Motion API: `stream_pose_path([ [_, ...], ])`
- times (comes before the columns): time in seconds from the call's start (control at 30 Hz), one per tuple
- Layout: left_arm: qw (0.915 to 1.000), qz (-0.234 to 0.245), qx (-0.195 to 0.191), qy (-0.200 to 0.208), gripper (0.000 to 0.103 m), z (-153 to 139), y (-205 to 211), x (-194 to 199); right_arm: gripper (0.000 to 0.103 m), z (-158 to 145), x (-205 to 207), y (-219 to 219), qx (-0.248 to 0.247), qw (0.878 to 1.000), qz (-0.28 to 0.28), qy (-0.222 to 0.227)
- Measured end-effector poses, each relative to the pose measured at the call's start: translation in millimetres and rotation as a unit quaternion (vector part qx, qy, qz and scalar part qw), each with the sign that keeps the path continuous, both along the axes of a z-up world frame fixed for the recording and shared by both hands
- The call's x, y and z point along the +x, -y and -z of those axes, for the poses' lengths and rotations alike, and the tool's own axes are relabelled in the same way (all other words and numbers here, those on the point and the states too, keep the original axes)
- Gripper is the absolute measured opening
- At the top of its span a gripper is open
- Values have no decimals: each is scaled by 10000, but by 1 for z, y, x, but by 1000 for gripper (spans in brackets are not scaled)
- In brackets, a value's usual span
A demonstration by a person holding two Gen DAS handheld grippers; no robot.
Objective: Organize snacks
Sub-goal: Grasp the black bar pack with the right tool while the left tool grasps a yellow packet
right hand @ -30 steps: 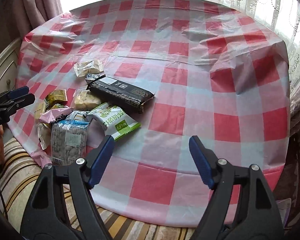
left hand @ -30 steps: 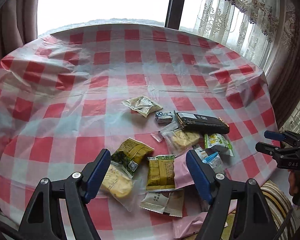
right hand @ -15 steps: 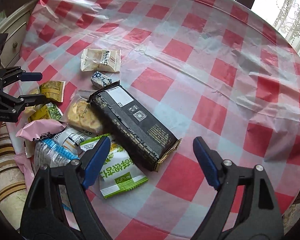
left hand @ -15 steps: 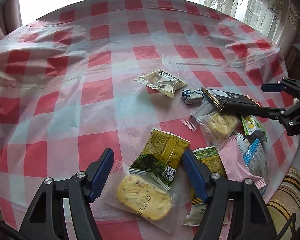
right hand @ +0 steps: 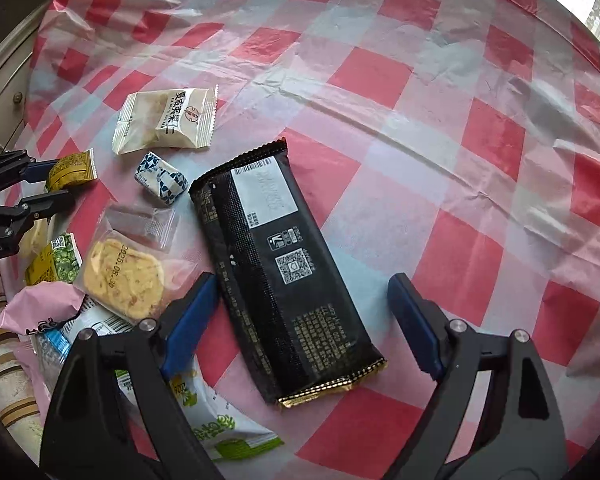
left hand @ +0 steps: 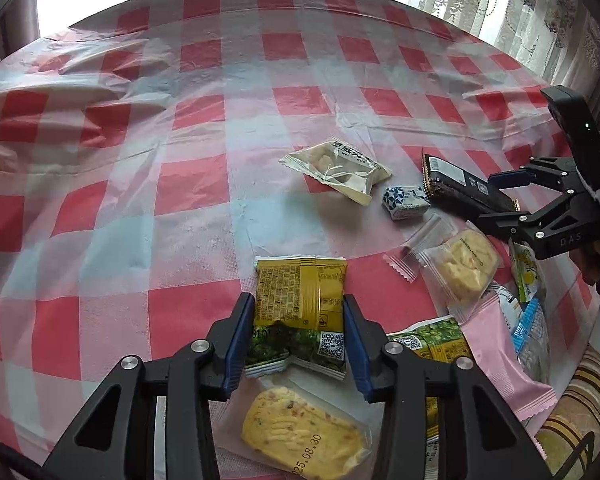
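Note:
My left gripper (left hand: pixel 296 340) has its blue pads against both sides of a yellow-and-green snack packet (left hand: pixel 300 308) lying on the checked tablecloth (left hand: pixel 180 184); the same packet shows in the right wrist view (right hand: pixel 72 170). My right gripper (right hand: pixel 300 320) is open, its fingers straddling a long black snack bar (right hand: pixel 276 264), low over it. In the left wrist view that gripper (left hand: pixel 512 196) sits over the black bar (left hand: pixel 460 188).
A beige packet (right hand: pixel 166 120), a small blue-white candy (right hand: pixel 162 178), clear-wrapped yellow biscuits (right hand: pixel 124 278) (left hand: pixel 300 432), a pink packet (left hand: pixel 496 364), a green-white packet (right hand: pixel 220 432) and others lie near the table's edge. A striped cushion (left hand: pixel 576 432) is below the edge.
My left gripper moved forward and down and closed in on the yellow-and-green packet. My right gripper moved forward and lower over the black bar, staying open.

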State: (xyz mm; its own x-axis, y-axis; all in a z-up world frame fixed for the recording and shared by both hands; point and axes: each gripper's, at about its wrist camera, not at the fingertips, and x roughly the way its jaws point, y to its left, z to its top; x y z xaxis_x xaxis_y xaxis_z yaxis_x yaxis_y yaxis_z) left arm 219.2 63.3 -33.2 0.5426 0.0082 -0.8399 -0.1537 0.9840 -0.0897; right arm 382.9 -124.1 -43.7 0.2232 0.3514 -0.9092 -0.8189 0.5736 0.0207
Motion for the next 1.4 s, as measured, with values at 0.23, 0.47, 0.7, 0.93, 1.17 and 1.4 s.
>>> stream_pose_path([
  [0.23,9999,-119,27,39,41,1,-1,-1,87,0,2,-9,128,9996,217,147],
  [0.47,9996,-275,-36,65,39,1,-3,-2,60,-2,-3,-5,374,9966,653,321],
  [0.7,9991,-380,-59,193,38,-8,-2,-6,55,-5,-10,13,608,9912,1132,317],
  [0.93,9986,-396,-93,329,38,-20,6,-8,55,-13,-16,38,792,9843,1538,361],
  [1.17,9985,-182,-51,510,38,-38,32,-8,55,-35,-30,78,982,9740,1971,533],
  [1.4,9979,305,-80,563,38,-50,79,-5,55,-46,-55,122,1150,9645,2325,490],
])
